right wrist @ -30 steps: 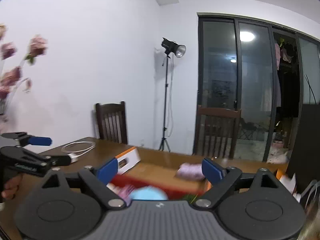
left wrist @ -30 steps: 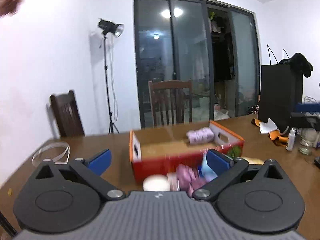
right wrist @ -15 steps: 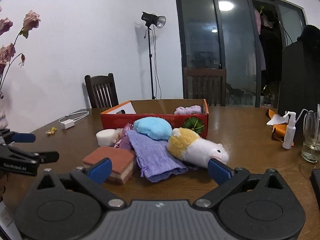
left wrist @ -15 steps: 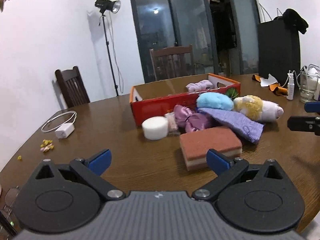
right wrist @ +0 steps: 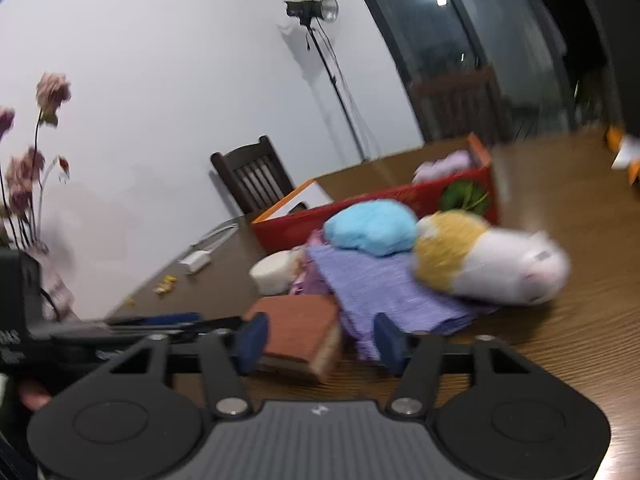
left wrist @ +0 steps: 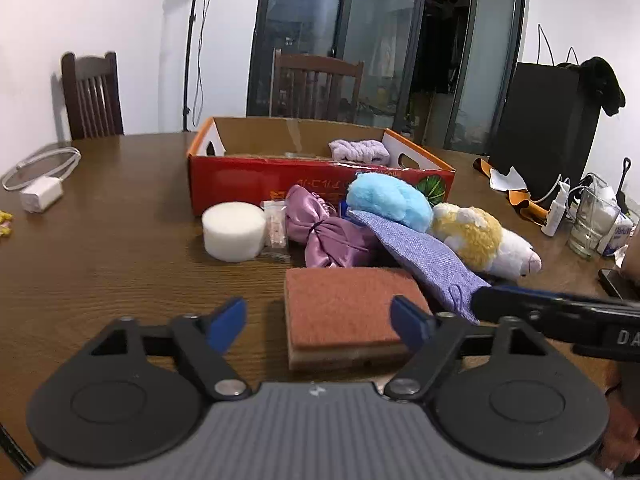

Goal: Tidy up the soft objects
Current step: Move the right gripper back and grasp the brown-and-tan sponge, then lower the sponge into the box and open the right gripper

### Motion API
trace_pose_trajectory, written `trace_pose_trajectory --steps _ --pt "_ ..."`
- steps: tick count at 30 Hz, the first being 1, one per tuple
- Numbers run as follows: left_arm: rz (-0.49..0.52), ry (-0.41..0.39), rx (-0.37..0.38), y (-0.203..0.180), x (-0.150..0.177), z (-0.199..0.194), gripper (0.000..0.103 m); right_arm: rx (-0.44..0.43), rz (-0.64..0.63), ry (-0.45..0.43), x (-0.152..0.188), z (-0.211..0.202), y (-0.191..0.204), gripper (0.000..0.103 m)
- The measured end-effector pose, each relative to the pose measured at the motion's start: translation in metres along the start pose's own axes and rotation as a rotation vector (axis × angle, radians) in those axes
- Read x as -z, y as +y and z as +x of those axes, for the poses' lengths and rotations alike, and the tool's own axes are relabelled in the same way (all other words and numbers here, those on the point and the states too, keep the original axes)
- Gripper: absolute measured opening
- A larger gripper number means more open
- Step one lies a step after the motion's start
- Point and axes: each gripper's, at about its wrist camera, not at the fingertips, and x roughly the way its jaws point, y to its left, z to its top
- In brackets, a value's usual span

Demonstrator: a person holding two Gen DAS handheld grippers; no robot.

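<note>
A brown scouring sponge (left wrist: 344, 312) lies on the table nearest me, in front of a pile: a purple knit cloth (left wrist: 424, 256), a pink satin pouch (left wrist: 328, 236), a blue fluffy ball (left wrist: 386, 200), a yellow-and-white plush toy (left wrist: 480, 240) and a white foam cylinder (left wrist: 234, 230). Behind them stands a red cardboard box (left wrist: 320, 184) holding a lilac headband (left wrist: 358, 150). My left gripper (left wrist: 320, 322) is closing, its fingers straddling the sponge without pressing it. My right gripper (right wrist: 320, 340), tilted and blurred, is also closing over the sponge's corner (right wrist: 304, 328) and the cloth's edge (right wrist: 384, 292).
A white charger with cable (left wrist: 40, 192) lies at the far left. A glass (left wrist: 588, 220), a spray bottle (left wrist: 558, 212) and a phone (left wrist: 612, 280) crowd the right side. Wooden chairs stand behind the table, and a vase of flowers (right wrist: 28, 168) stands at my left.
Both grippers have sunk toward the table and tipped downward, and their jaws have narrowed. The right view has rolled. The sponge now sits between the fingers of both.
</note>
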Motion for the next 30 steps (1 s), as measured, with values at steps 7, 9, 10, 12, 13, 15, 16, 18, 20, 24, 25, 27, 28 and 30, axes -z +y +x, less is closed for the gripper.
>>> trace_pose_trajectory --steps 7,9,10,12,13,15,16,18,20,24,25,27,28,30 --pt "-0.153 0.071 0.111 0.027 -0.006 0.024 0.045 -0.047 0.044 0.053 -0.004 0.037 0.004 0.041" --pt "-0.157 0.077 0.124 0.03 -0.004 0.026 0.044 -0.04 0.05 0.062 -0.003 0.044 0.004 0.041" --pt "-0.154 0.076 0.124 0.03 -0.004 0.025 0.044 -0.037 0.06 0.059 -0.002 0.046 0.003 0.041" --pt "-0.156 0.074 0.121 0.031 -0.004 0.021 0.042 -0.033 0.084 0.073 -0.001 0.051 0.001 0.039" --pt "-0.161 0.074 0.12 0.031 -0.003 0.019 0.042 -0.032 0.087 0.081 -0.001 0.053 0.0 0.036" --pt "-0.168 0.079 0.119 0.031 0.0 0.013 0.042 -0.019 0.073 0.089 -0.001 0.054 0.004 0.031" --pt "-0.173 0.082 0.119 0.03 0.001 0.008 0.042 -0.017 0.069 0.093 -0.002 0.053 0.005 0.028" --pt "-0.164 0.093 0.124 0.027 0.004 -0.002 0.042 -0.023 0.066 0.096 -0.003 0.047 0.009 0.028" --pt "-0.15 0.098 0.128 0.023 0.009 -0.012 0.046 -0.033 0.061 0.096 -0.002 0.039 0.012 0.028" --pt "-0.146 0.105 0.155 0.019 0.021 -0.032 0.048 -0.05 0.042 0.117 0.003 0.024 0.02 0.028" --pt "-0.149 0.103 0.163 0.019 0.024 -0.036 0.052 -0.05 0.034 0.119 0.005 0.019 0.022 0.028" --pt "-0.167 0.093 0.172 0.02 0.027 -0.039 0.058 -0.054 0.026 0.127 0.008 0.015 0.023 0.028" --pt "-0.178 0.091 0.167 0.021 0.027 -0.039 0.058 -0.055 0.03 0.129 0.01 0.013 0.023 0.028" --pt "-0.199 0.08 0.157 0.023 0.026 -0.038 0.058 -0.051 0.038 0.133 0.013 0.012 0.022 0.028"
